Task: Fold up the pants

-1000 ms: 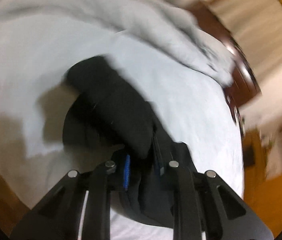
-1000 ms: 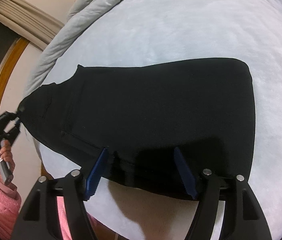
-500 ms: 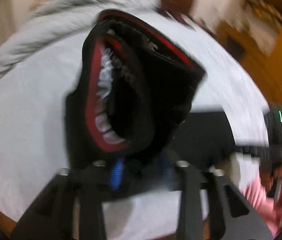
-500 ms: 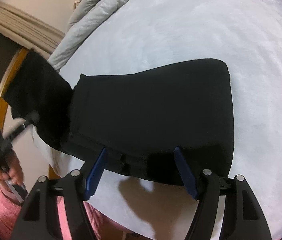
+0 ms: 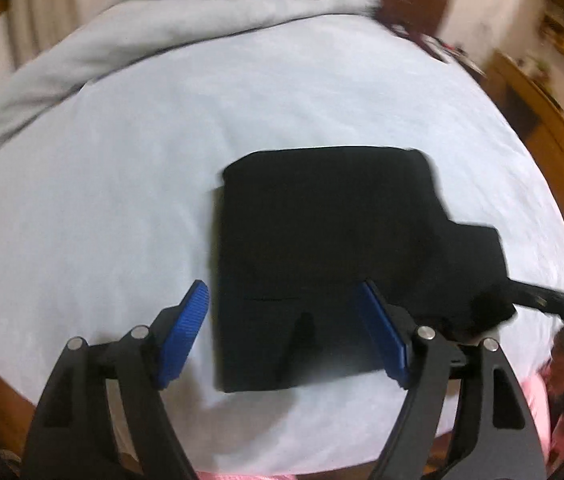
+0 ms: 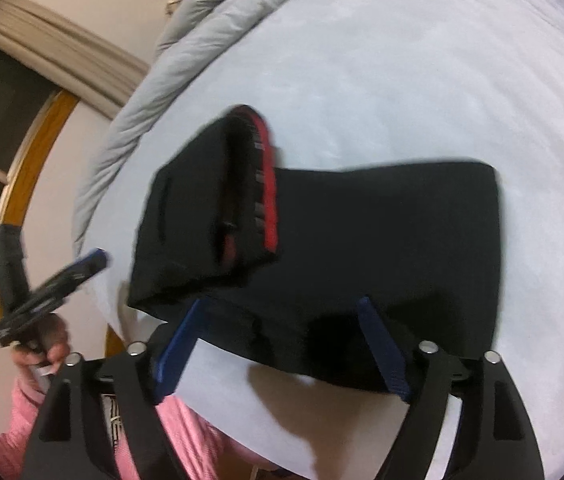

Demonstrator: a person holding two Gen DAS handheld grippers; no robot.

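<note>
The black pants (image 5: pixel 322 248) lie folded on the white bed (image 5: pixel 101 208), centre of the left wrist frame. The left gripper (image 5: pixel 282 328) hangs over their near edge, fingers wide, holding nothing. The right gripper (image 6: pixel 277 344) is also spread wide at the lower middle of its frame. A grey duvet (image 5: pixel 161 28) is bunched along the top.

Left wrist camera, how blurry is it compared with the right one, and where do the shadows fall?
Left wrist view: blur smears the grey blanket and furniture at the edges, while the black pants are fairly sharp, with the open left gripper shadowing their near edge. Right wrist view: the pants' waistband is blurred, and a dark shadow falls on the sheet below the open right gripper.
</note>
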